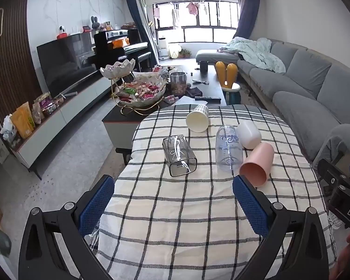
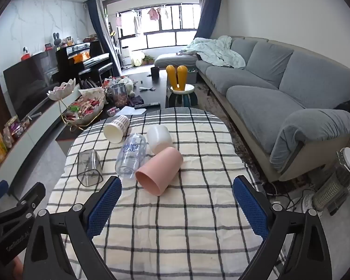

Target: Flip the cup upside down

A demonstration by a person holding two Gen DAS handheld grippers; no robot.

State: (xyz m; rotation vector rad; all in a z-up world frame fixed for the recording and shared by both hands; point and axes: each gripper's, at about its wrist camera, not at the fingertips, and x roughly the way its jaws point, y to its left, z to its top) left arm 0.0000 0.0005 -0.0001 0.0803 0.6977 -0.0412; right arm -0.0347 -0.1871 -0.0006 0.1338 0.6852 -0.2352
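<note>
Several cups lie on their sides on a checked tablecloth (image 1: 175,210) (image 2: 198,210). A pink cup (image 1: 257,164) (image 2: 159,173) lies nearest, mouth toward me. Beside it lie a clear printed cup (image 1: 228,150) (image 2: 131,156), a smoky square clear cup (image 1: 178,155) (image 2: 89,166), a white cup (image 1: 248,134) (image 2: 159,138) and a cream cup (image 1: 197,118) (image 2: 116,128). My left gripper (image 1: 173,204) is open and empty, short of the cups. My right gripper (image 2: 177,205) is open and empty, just short of the pink cup.
A dark coffee table (image 1: 207,88) with a snack bowl stand (image 1: 140,91) sits beyond the cloth-covered table. A grey sofa (image 2: 280,98) runs along the right. A heater (image 2: 338,186) stands on the floor at right. A TV unit (image 1: 58,112) lines the left wall.
</note>
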